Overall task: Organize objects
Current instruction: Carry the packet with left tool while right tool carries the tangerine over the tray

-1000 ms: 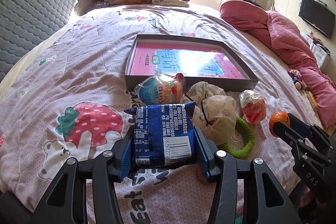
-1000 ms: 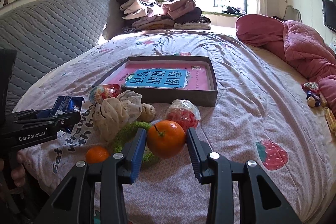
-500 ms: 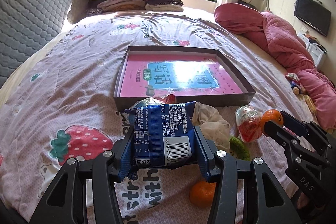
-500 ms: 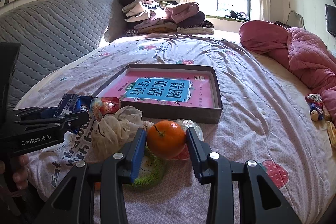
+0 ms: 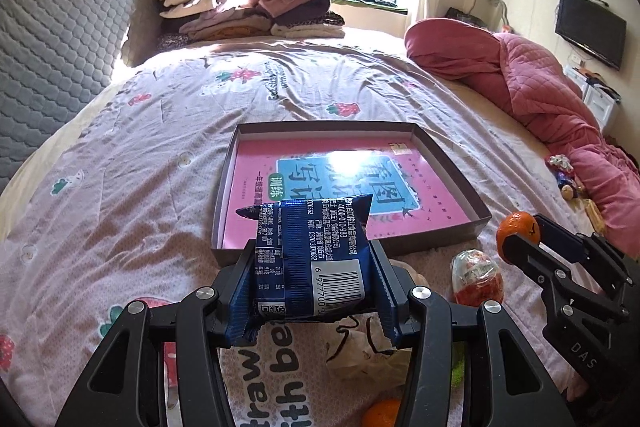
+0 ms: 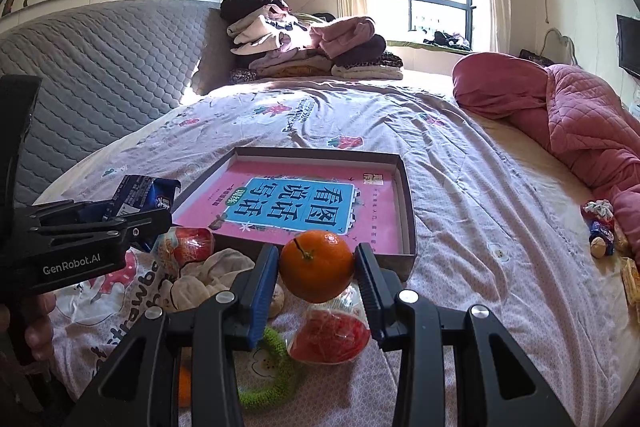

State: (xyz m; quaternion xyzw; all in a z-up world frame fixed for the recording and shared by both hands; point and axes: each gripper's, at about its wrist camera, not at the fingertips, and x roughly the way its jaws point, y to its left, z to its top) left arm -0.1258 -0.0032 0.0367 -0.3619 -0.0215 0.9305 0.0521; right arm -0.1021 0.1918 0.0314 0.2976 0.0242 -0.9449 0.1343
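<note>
— What does the camera on the left hand take in?

— The left gripper (image 5: pixel 314 281) is clamped on a blue snack packet (image 5: pixel 310 259), barcode side up, held above the near edge of the shallow box (image 5: pixel 448 163) on the bedspread (image 5: pixel 140 155). A pink book (image 5: pixel 348 183) lies flat inside that box. Off to the right, the right gripper (image 5: pixel 520 233) pinches an orange (image 5: pixel 516 229), with a wrapped red snack (image 5: pixel 476 277) lying on the bed below it.

— And from the right hand's camera?

— The right gripper (image 6: pixel 316 269) is closed on the orange (image 6: pixel 316 265), held up just in front of the box's (image 6: pixel 408 187) near wall. Beneath it lie the red snack (image 6: pixel 330 335), a green ring (image 6: pixel 276 367) and a crumpled cream cloth (image 6: pixel 208 279). At the left, the left gripper (image 6: pixel 132 215) holds the blue packet (image 6: pixel 140 193) beside the box's corner.
</note>
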